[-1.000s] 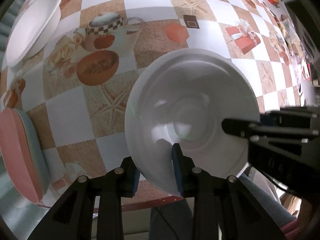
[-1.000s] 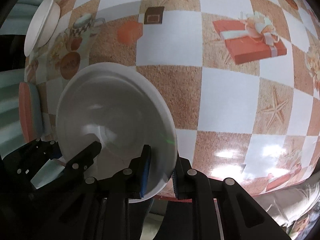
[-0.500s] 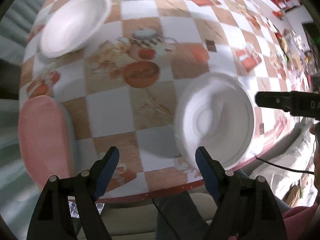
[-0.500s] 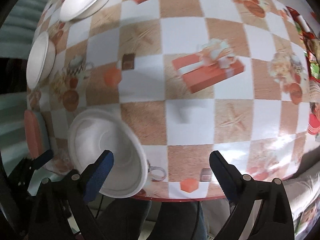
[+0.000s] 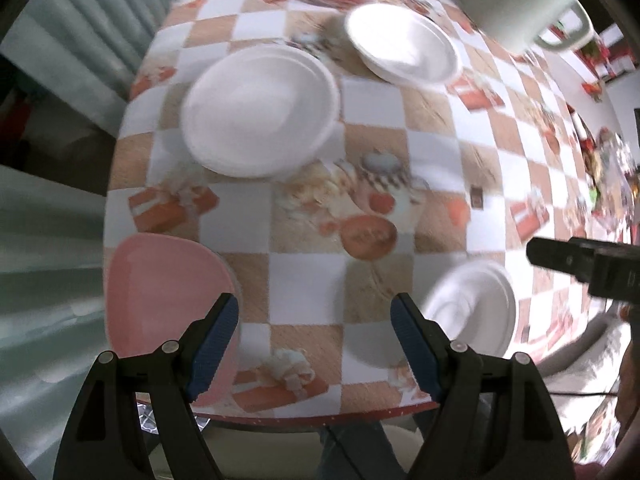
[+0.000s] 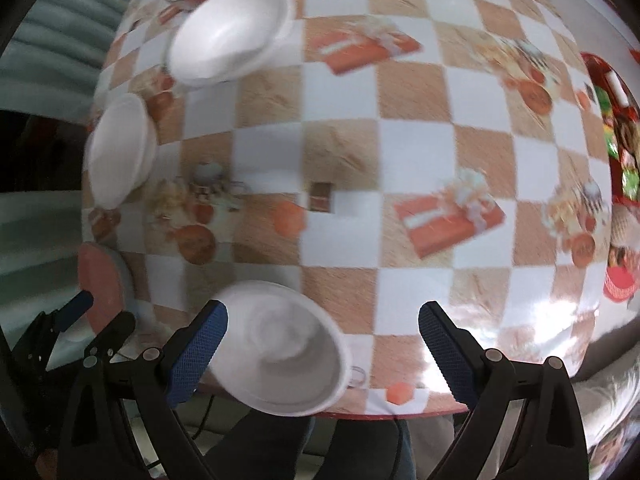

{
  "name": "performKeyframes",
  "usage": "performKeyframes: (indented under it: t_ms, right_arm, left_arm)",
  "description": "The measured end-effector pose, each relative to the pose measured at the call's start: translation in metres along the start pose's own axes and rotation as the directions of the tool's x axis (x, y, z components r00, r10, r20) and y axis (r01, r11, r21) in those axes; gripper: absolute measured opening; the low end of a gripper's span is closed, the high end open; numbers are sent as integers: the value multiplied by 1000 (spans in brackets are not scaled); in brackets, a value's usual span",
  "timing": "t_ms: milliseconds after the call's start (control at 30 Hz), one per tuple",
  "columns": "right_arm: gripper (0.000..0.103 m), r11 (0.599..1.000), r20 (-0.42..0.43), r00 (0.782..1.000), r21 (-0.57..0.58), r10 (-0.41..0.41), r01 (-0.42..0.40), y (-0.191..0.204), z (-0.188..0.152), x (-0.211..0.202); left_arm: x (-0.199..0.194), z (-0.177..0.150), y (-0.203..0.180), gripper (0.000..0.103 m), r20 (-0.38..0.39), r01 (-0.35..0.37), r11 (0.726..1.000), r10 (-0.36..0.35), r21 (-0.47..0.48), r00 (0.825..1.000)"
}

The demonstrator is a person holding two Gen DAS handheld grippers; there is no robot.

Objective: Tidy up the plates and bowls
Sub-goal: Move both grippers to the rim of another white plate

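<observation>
A small white bowl (image 5: 476,312) sits at the table's near edge; it also shows in the right wrist view (image 6: 288,344). Two larger white bowls lie farther back, one at left (image 5: 260,108) and one beyond it (image 5: 404,44); both show in the right wrist view, the nearer (image 6: 120,152) and the farther (image 6: 232,32). A pink plate (image 5: 168,292) rests at the near left corner, seen edge-on in the right wrist view (image 6: 100,284). My left gripper (image 5: 314,344) is open and empty above the near edge. My right gripper (image 6: 322,354) is open and empty, above the small bowl.
The table wears a checkered orange-and-white cloth (image 6: 420,152) with gift and teapot prints. A pale green pot (image 5: 528,4) stands at the far right. Red packaged items (image 6: 616,128) crowd the right side. The table's red front rim (image 5: 320,414) lies just below my fingers.
Both grippers have let go of the small white bowl, opened wide and pulled back and up. The bowl now rests on the table's near edge; more of the table is in view.
</observation>
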State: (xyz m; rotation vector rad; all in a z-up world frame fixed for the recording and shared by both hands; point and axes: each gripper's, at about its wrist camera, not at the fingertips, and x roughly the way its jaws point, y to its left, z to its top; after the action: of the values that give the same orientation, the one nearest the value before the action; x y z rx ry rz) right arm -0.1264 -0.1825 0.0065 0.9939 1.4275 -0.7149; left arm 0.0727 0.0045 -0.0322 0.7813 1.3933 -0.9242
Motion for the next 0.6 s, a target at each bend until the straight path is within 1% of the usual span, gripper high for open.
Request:
performKeyframes:
  t_ms: [133,400,600]
  right_arm:
    - [97,999,-4,1000,-35,17,-17,27,13,-1]
    - [97,997,-7,999,-66,33,-34,73,48,2]
    - [97,996,-20,999,-78,37,-38,100,70,11]
  left_arm:
    - [-4,10,13,81,22,-22,999,22,-27,1000]
    - [-7,34,40,81,45,-102,992,105,-70,993]
    - [-2,56,58,81,55,-126,988,132,-91,990]
